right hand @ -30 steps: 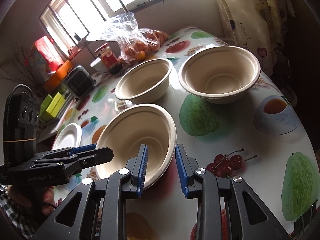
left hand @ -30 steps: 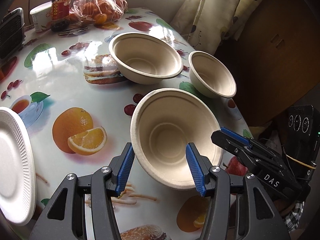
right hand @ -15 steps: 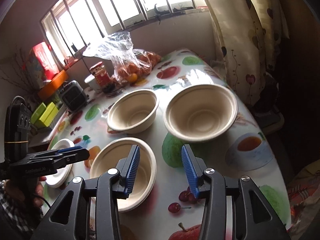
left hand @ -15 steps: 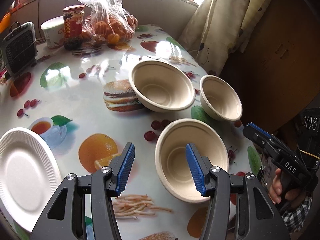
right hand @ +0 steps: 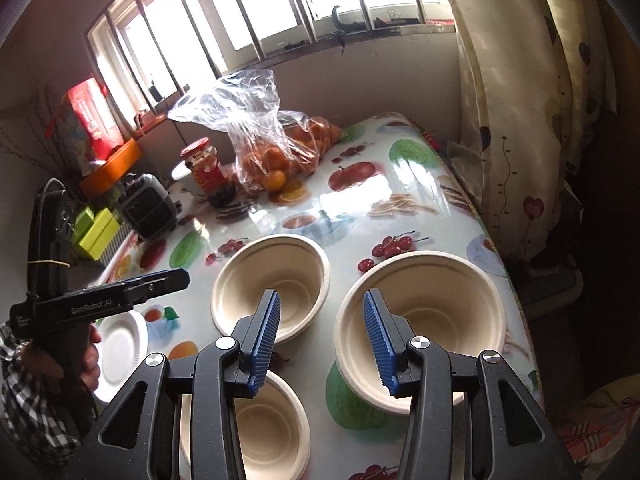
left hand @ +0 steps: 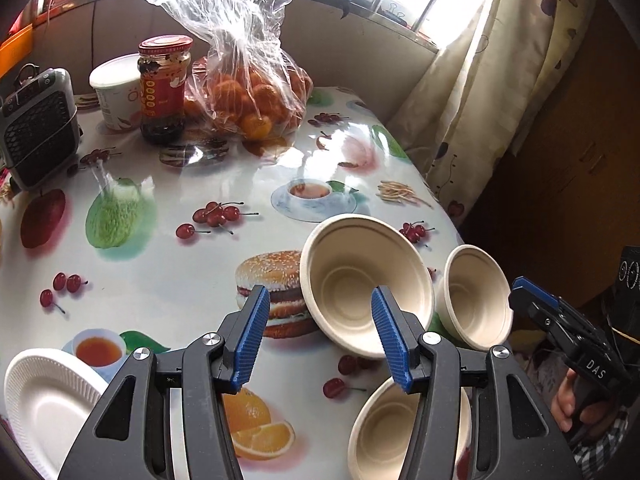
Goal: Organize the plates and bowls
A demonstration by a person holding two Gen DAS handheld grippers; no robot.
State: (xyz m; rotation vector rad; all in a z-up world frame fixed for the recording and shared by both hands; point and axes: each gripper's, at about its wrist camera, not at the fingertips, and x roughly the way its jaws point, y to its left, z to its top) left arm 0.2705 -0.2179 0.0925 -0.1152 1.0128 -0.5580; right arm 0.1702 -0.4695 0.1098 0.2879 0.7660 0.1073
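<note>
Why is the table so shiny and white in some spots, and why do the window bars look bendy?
Left wrist view: window light bounces off the glossy fruit-print tablecloth, washing out a patch near the clear plastic bag of oranges. Right wrist view: the same glare sits mid-table, the barred window is blown out white, and the fisheye lens curves its straight bars and darkens the corners.

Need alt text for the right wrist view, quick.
The right gripper, jaws open and empty, hangs above three beige paper bowls on a fruit-print tablecloth. The left gripper sits at far left near a white paper plate.
</note>
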